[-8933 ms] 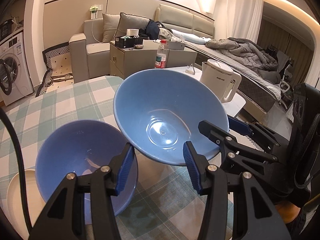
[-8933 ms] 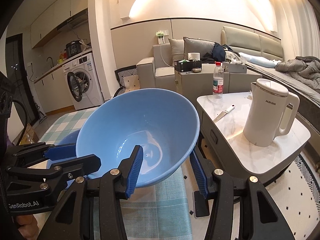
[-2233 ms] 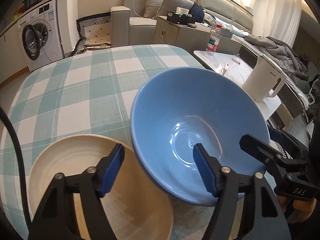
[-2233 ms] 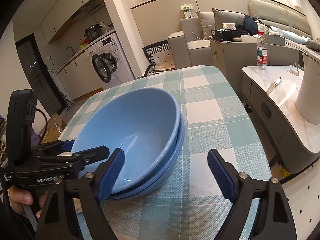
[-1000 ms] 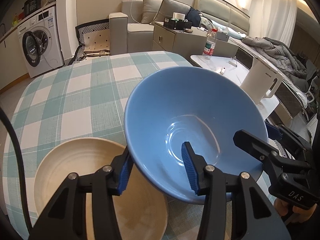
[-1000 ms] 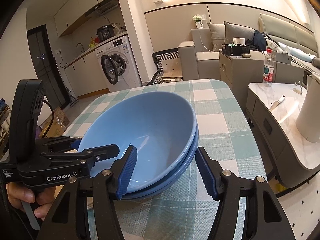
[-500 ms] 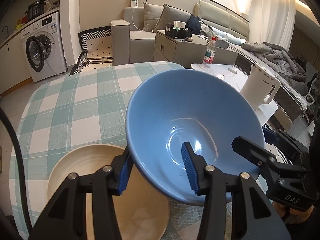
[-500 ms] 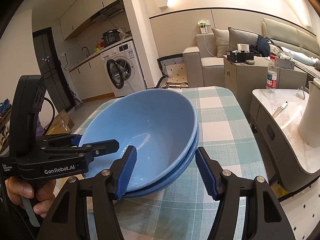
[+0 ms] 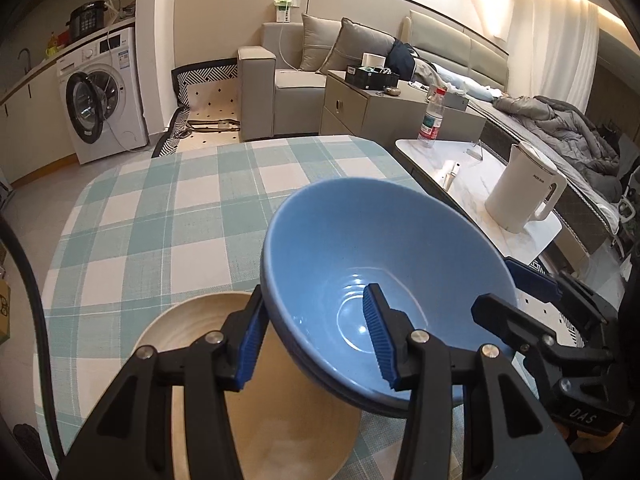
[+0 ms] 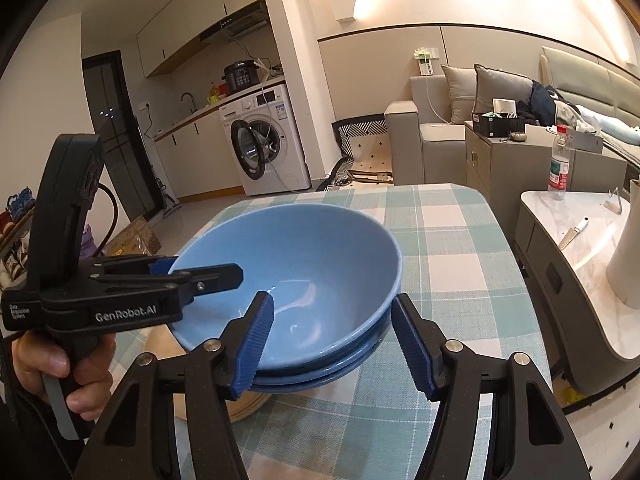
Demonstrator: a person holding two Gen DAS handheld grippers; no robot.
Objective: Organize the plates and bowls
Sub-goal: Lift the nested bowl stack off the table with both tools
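Observation:
Two light-blue bowls, one nested in the other (image 9: 384,264) (image 10: 304,264), are held between both grippers just above the checked tablecloth. My left gripper (image 9: 314,336) is shut on their near-left rim, one pad inside and one outside. From the other side my right gripper (image 10: 334,348) is shut on the rim in the same way. A cream plate (image 9: 192,320) (image 10: 160,344) lies on the cloth, partly under the stack's left side. Each gripper shows in the other's view: the right gripper (image 9: 496,288), and the left gripper (image 10: 200,272) with a hand on its handle.
The table (image 9: 160,208) has bare green-and-white cloth beyond the bowls. To the right stands a low marble side table (image 9: 472,184) with a white kettle (image 9: 520,196), a water bottle (image 9: 430,120) and a knife. A washing machine, sofa and bed are further off.
Both grippers, open around the nested bowls earlier, have shut on the rim. Over the last second they have raised the stack a little; the table and plate look further below.

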